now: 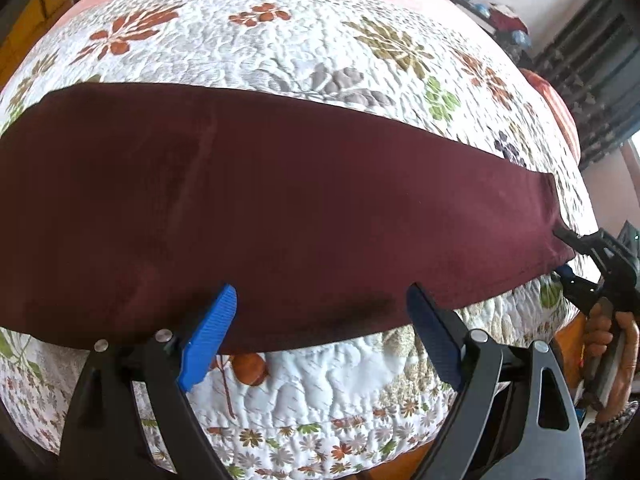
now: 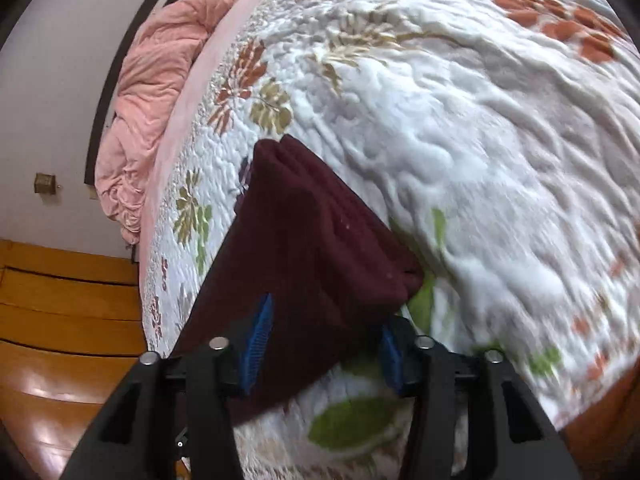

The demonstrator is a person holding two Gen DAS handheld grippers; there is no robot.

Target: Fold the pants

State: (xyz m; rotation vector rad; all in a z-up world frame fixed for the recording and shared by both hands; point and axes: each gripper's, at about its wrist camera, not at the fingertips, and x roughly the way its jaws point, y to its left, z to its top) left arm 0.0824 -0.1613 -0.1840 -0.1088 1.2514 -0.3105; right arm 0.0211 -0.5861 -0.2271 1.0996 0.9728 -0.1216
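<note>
Dark maroon pants (image 1: 256, 200) lie as a long flat band across a floral quilted bed (image 1: 280, 40). My left gripper (image 1: 320, 316) is open, its blue pads spread over the near edge of the pants. My right gripper (image 2: 324, 340) straddles the pants' end (image 2: 312, 240), with the folded cloth between its blue pads (image 2: 258, 340); the jaws look partly closed and I cannot tell whether they clamp the cloth. In the left wrist view the right gripper (image 1: 568, 252) shows at the far right, at the pants' corner, with the person's hand (image 1: 608, 344) behind it.
A pink blanket (image 2: 156, 92) is bunched at the head of the bed by the wall. The wooden floor (image 2: 60, 340) lies beside the bed. Dark shelving (image 1: 592, 64) stands at the far right. The bed's near edge (image 1: 320, 452) is just below my left gripper.
</note>
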